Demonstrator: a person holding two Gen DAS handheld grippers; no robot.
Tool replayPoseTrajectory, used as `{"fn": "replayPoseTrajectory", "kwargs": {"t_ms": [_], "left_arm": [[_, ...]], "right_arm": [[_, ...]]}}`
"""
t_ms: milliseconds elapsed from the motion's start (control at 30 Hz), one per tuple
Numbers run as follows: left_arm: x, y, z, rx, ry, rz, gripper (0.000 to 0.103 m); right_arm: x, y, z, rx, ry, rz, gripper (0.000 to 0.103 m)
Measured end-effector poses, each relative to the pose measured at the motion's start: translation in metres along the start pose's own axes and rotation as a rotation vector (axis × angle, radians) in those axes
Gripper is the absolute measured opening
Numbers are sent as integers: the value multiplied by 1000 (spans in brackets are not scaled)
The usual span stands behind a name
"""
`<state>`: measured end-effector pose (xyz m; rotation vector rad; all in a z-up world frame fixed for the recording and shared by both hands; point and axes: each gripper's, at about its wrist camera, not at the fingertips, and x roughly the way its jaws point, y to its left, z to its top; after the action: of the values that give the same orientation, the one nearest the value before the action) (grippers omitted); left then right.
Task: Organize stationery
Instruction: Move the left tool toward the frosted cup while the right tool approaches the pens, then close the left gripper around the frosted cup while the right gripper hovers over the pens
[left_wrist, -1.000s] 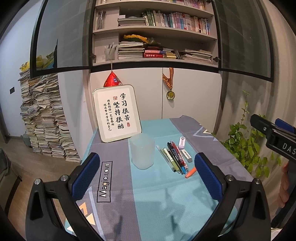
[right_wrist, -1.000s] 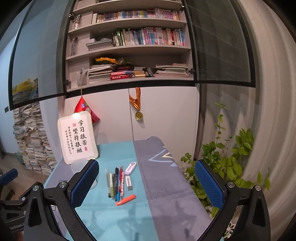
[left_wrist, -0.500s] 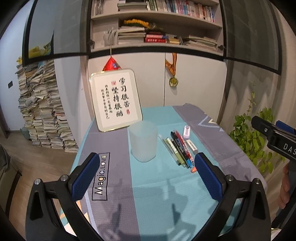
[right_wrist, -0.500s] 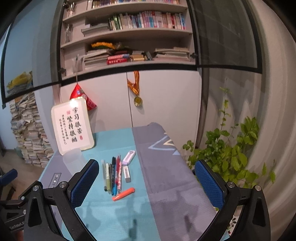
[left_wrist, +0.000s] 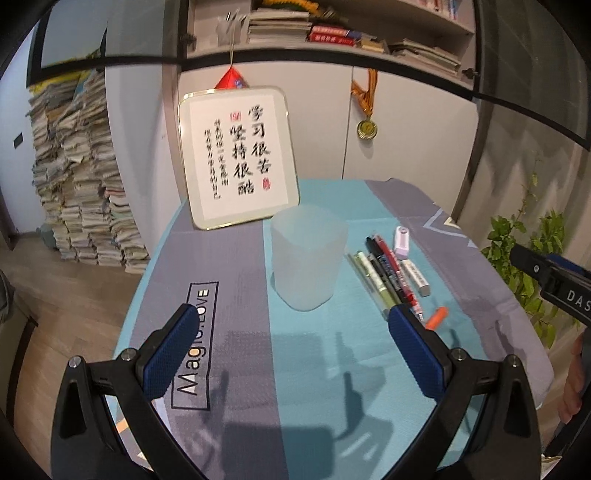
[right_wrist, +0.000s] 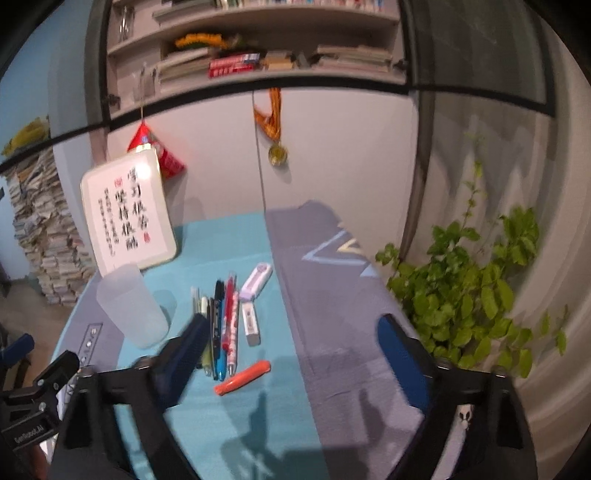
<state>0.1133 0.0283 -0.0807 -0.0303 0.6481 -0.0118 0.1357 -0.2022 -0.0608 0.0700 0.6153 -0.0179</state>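
So the stationery is a little row of pens lying side by side on the teal part of the tablecloth, with a lilac correction tape and a white eraser just to their right, and an orange marker lying crosswise at the near end. The frosted plastic cup stands upright just left of the pens, empty as far as I can tell, so nothing is sorted yet.

Looks like the approach step. The right gripper sits above the near end of the pen row, its jaws are closing, and nothing is between them yet. The left gripper has its jaws wide apart with nothing in them, aimed roughly at the cup.

Next move, I'd guess: the right one drops onto a single pen or the orange marker and pinches it without dragging the neighbours, since they lie touching each other. The left could steady the cup, which looks light and tippy.

Behind it all, a framed calligraphy board leans on the cabinet.
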Motion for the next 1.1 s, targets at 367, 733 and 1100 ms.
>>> {"fn": "replayPoseTrajectory", "kwargs": {"t_ms": [367, 733, 1100], "left_arm": [[49, 15, 8, -31, 41, -37, 102], [78, 12, 36, 25, -1, -70, 102], [101, 11, 32, 10, 27, -208, 71]], "right_arm": [[75, 27, -5, -56, 237, 209, 28], [110, 49, 6, -108, 266, 235, 28], [145, 53, 11, -95, 309, 260, 28]]}}
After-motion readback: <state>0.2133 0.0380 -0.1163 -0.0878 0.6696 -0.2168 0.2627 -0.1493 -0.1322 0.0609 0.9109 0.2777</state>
